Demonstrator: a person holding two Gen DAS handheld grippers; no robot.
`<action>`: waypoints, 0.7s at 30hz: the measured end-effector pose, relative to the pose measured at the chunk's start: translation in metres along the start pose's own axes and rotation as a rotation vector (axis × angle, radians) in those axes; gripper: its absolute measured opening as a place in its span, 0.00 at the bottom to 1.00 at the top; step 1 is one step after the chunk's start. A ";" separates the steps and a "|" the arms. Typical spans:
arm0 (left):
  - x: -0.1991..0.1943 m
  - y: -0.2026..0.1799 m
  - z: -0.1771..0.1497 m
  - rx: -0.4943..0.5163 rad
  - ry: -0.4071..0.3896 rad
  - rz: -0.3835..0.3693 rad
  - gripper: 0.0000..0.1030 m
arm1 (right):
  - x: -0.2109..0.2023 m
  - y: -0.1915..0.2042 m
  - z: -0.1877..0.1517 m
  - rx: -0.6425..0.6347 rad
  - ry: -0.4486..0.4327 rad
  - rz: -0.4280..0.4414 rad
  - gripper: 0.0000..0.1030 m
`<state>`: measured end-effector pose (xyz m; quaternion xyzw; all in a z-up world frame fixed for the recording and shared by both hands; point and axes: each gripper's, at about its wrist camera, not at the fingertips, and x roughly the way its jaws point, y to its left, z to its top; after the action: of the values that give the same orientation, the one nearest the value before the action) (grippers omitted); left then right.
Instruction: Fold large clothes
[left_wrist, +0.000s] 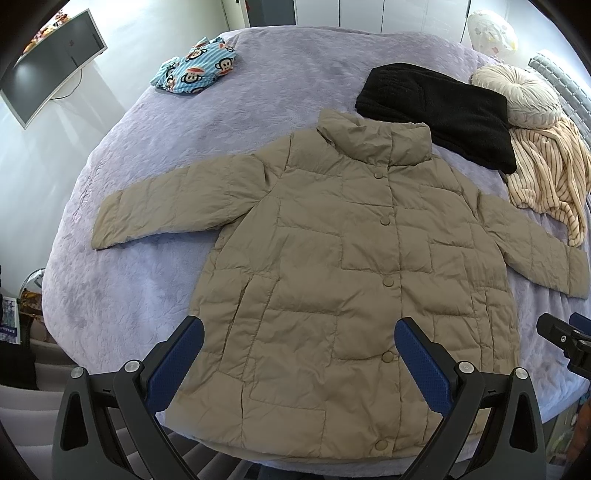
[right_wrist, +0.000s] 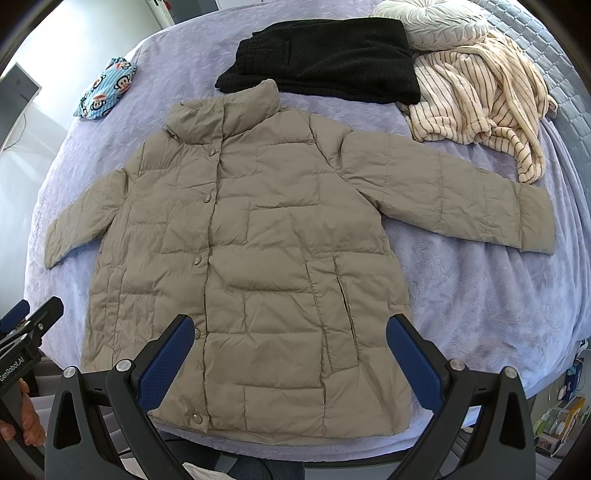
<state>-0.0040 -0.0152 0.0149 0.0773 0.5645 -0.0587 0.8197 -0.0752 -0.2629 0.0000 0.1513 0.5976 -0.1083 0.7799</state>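
A: Where is the tan coat (left_wrist: 332, 266) laid?

B: Flat on the bed (left_wrist: 147, 184), front up, snaps shut, both sleeves spread out. Hem is seen at the near edge.

A: Grippers?

B: Left gripper (left_wrist: 299, 354) and right gripper (right_wrist: 290, 350) are held over the hem, fingers spread wide, nothing pinched.

A: Other stuff?

B: A black garment (right_wrist: 325, 55), striped robe (right_wrist: 480, 96) & round pillow (left_wrist: 532, 96) are seen by the far right corner; a monkey-print cloth (left_wrist: 195, 66) by the far left.

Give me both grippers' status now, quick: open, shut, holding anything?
Left gripper: open, fingers spread wide above the lower part of the tan puffer jacket, holding nothing.
Right gripper: open, fingers spread above the jacket's hem area, holding nothing.
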 end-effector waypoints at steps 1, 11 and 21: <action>0.000 0.000 0.000 0.001 0.000 0.000 1.00 | 0.000 -0.001 0.000 0.000 0.000 0.001 1.00; 0.000 0.000 0.000 0.001 -0.001 0.000 1.00 | 0.001 -0.001 0.000 0.001 -0.001 0.000 1.00; 0.000 0.000 0.000 0.002 0.000 0.001 1.00 | 0.001 -0.001 0.000 0.000 -0.001 0.001 1.00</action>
<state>-0.0039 -0.0149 0.0148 0.0781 0.5645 -0.0589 0.8196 -0.0756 -0.2640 -0.0010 0.1515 0.5974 -0.1082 0.7801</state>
